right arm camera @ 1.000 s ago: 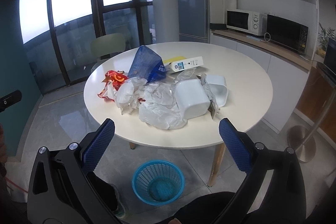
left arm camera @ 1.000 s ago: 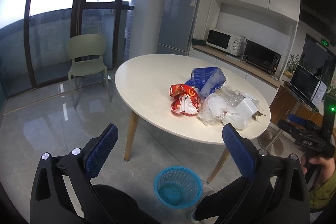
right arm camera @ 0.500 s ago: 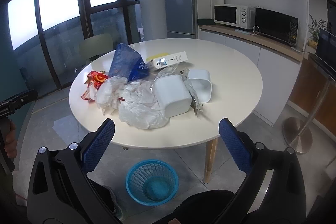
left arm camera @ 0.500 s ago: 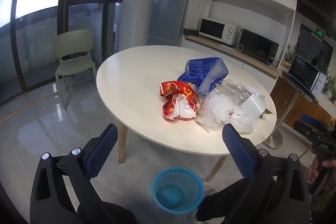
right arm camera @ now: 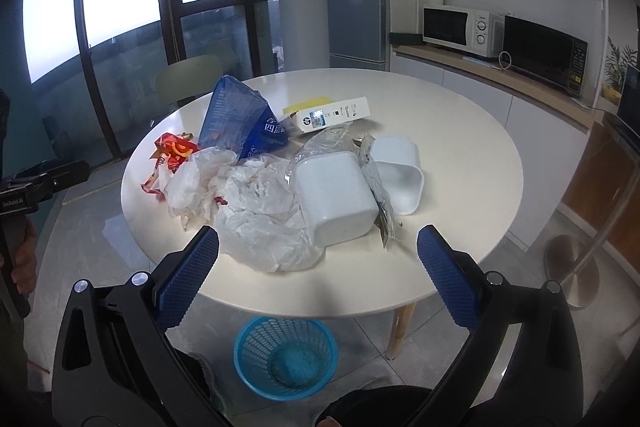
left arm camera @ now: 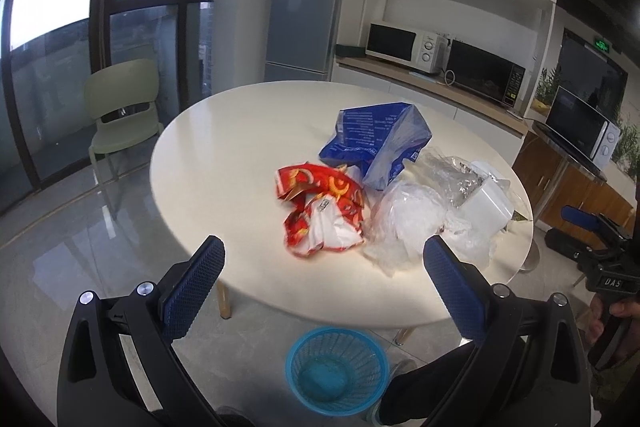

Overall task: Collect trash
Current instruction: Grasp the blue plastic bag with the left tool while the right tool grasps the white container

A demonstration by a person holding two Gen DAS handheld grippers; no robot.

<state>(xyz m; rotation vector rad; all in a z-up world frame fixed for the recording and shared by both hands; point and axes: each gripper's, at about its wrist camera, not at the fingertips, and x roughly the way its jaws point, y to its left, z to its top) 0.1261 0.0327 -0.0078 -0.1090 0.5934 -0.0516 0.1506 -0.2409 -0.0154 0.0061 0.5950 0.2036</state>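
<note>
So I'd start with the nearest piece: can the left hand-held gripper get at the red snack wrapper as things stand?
Probably yes. The left hand-held gripper is open and points at the red snack wrapper, which lies at the pile's near-left edge with only bare round table in front.

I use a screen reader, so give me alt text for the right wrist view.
The open right gripper faces a round white table piled with trash: white plastic bags, two white containers, a blue bag. A blue basket sits on the floor below.

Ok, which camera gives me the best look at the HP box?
Right wrist view: the HP box lies in plain sight behind the blue bag. In the left wrist view it cannot be seen at all.
</note>
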